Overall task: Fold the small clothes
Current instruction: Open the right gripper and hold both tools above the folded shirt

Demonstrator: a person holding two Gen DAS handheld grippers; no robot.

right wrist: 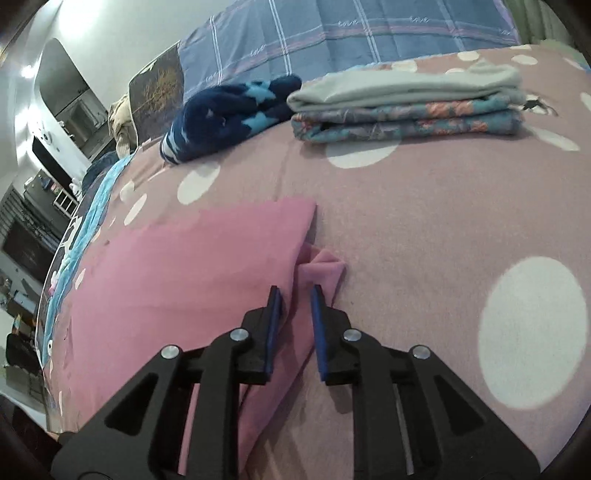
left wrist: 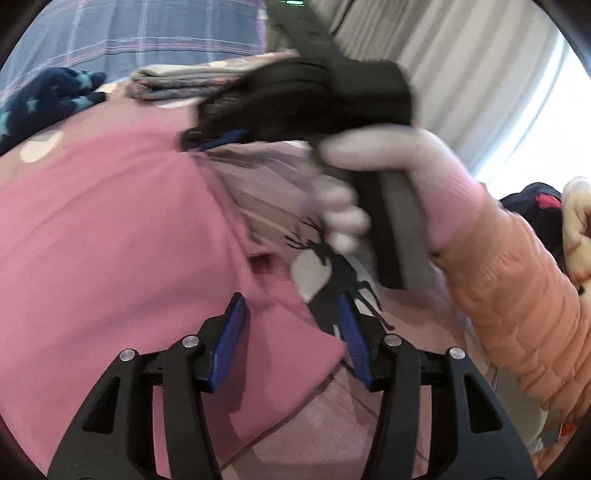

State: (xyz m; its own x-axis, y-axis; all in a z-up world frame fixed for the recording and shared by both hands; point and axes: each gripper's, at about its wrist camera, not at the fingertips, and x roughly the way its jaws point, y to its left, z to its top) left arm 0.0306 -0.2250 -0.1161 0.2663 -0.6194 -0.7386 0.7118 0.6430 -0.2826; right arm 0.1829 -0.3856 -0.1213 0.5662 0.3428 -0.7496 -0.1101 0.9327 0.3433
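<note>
My left tongs (left wrist: 293, 325) hang wide open over the near edge of the pink garment (left wrist: 122, 236), gripping nothing, while my right tongs (right wrist: 297, 295), parted only narrowly and empty too, straddle that garment's bunched corner at its right edge; in the left view my gloved right hand (left wrist: 373, 192) swings blurred across at 1 o'clock, blocking part of the spread. The garment lies flat on the dotted mauve bedspread (right wrist: 424, 221), with a folded stack (right wrist: 406, 107) at 1 o'clock and a navy star-print bundle (right wrist: 229, 114) at 11 o'clock, both well apart from it. Small woven script on the checked blue quilt (right wrist: 332, 33) behind is too small to read.
</note>
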